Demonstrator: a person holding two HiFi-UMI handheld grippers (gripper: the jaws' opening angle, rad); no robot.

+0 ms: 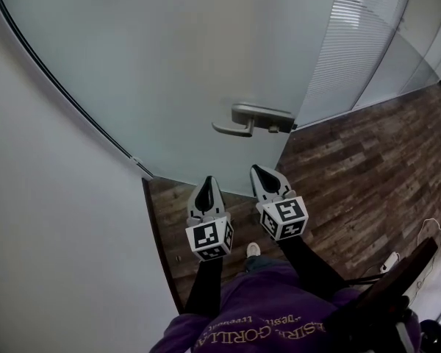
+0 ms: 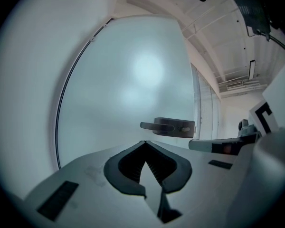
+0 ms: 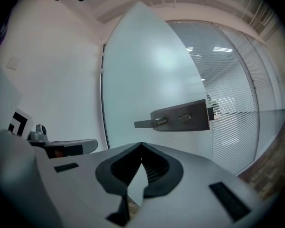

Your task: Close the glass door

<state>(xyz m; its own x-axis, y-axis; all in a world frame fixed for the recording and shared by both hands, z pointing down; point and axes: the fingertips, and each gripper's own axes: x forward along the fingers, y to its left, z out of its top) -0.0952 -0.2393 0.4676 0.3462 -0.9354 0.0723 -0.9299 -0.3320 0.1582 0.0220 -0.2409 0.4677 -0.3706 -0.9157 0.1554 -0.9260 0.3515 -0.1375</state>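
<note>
The room has a dark wood floor [image 1: 353, 175] and a plain white wall [image 1: 44, 219] on the left. Far on the right is a glass wall with white blinds [image 1: 353, 43] behind it.

The glass door [image 1: 169, 65] fills the top and middle of the head view. It is milky, so you cannot see through it. It stands open at a slant. Its free edge is on the right, and wood floor shows past that edge. A grey metal handle [image 1: 253, 118] sits close to the free edge, and its lever points left.

The person wears a purple top [image 1: 264, 307] with black sleeves [image 1: 206, 285]. 1 white shoe [image 1: 253, 249] peeks out on the floor between the arms.

The left claw [image 1: 208, 179] points at the door, low down and left of the handle. In the left gripper view its 2 jaws are pressed together at the tips, with nothing between them. The handle is ahead of it and a bit to the right, and they do not touch.

The right claw [image 1: 256, 169] is just beside the left one and sits under the handle. In the right gripper view its 2 jaws are pressed together too, and they pinch nothing. The handle hangs above its tips, near but apart.

Each claw has a cube [image 1: 209, 237] with black and white squares at its back.
</note>
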